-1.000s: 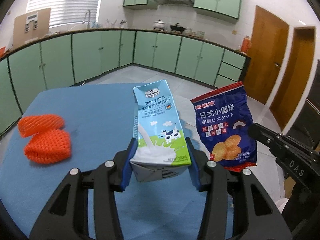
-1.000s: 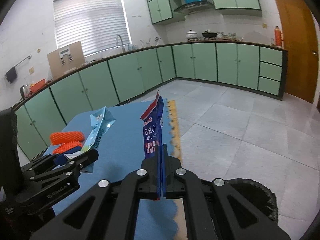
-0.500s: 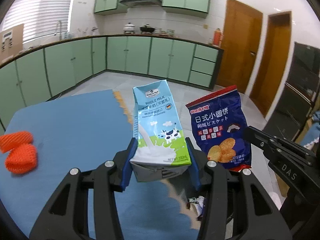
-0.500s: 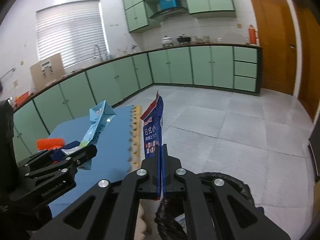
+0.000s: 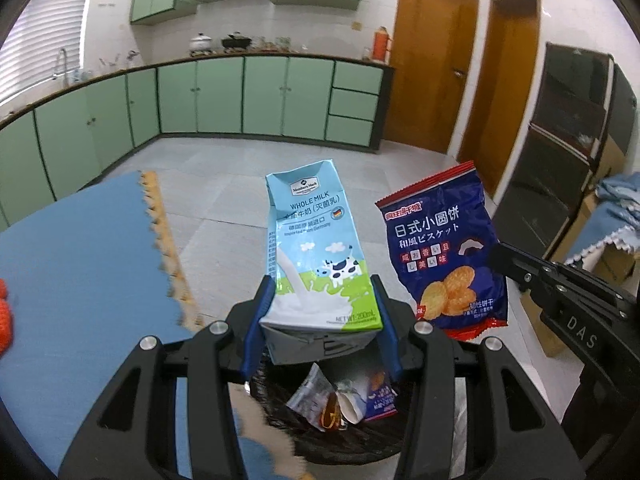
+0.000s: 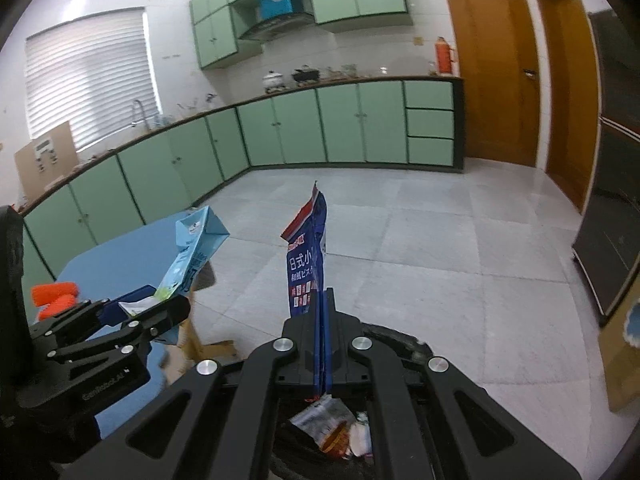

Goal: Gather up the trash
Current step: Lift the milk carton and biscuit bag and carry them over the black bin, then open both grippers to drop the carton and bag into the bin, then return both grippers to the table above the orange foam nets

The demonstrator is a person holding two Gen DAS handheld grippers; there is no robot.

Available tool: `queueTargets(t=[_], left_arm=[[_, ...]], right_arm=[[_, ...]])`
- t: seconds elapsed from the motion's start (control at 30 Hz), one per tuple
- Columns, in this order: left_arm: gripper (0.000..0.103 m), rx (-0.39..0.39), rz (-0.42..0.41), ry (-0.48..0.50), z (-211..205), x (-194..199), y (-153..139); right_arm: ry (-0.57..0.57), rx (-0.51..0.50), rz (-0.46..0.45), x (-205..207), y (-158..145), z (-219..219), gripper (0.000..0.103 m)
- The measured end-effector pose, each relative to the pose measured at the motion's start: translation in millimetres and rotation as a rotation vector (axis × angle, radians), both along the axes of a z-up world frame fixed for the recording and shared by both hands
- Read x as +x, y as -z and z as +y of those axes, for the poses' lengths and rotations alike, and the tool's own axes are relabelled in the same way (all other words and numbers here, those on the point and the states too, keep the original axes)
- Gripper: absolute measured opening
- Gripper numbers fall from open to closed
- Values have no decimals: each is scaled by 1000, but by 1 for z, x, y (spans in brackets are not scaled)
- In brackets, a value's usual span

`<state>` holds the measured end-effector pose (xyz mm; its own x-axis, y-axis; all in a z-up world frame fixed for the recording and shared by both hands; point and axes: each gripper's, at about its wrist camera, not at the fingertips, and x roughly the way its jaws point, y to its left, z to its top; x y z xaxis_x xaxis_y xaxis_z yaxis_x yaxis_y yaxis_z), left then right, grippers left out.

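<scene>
Left wrist: left gripper [image 5: 320,320] clamps milk carton [image 5: 316,256] above open trash bin [image 5: 332,436], past table edge [image 5: 172,256]; floor beyond clear

Right wrist: right gripper [image 6: 324,316] pinched shut on biscuit bag [image 6: 306,264]; bag edge-on here, bin rim [image 6: 400,336] below

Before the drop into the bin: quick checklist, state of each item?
1. Left tongs shut on the milk carton: ok.
2. Right tongs pinching the biscuit bag: ok.
3. Carton over the black-lined trash bin: ok, bin mouth shows right below it.
4. Bag over the bin: ok in the right wrist view; its lower edge hangs above the trash inside.
5. Room left in the bin: ok, only a few wrappers at the bottom.
6. Table cleared: not ok, orange foam nets remain on the blue mat.
</scene>
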<state>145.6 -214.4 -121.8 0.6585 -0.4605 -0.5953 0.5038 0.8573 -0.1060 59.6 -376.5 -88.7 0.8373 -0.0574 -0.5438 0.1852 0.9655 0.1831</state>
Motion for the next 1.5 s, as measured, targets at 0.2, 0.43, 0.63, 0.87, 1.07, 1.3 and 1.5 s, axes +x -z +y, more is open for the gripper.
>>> queueTargets(t=[0.2, 0.43, 0.63, 0.87, 1.07, 1.3, 1.5], left_arm=[[45, 21, 47, 51, -28, 4, 22], [45, 50, 67, 85, -53, 14, 33], [54, 55, 51, 98, -64, 16, 34], [60, 50, 39, 88, -62, 18, 29], [68, 19, 16, 55, -44, 20, 14], [73, -6, -25, -9, -8, 20, -5], [80, -27, -51, -111, 41, 25, -19]], right_arm=[[48, 10, 43, -7, 18, -24, 2], [76, 21, 85, -3, 33, -46, 2], [90, 21, 84, 0, 33, -49, 11], [100, 21, 61, -3, 32, -49, 32], [103, 9, 40, -3, 22, -46, 55], [61, -10, 4, 4, 1, -22, 78], [-28, -24, -12, 25, -9, 20, 97]])
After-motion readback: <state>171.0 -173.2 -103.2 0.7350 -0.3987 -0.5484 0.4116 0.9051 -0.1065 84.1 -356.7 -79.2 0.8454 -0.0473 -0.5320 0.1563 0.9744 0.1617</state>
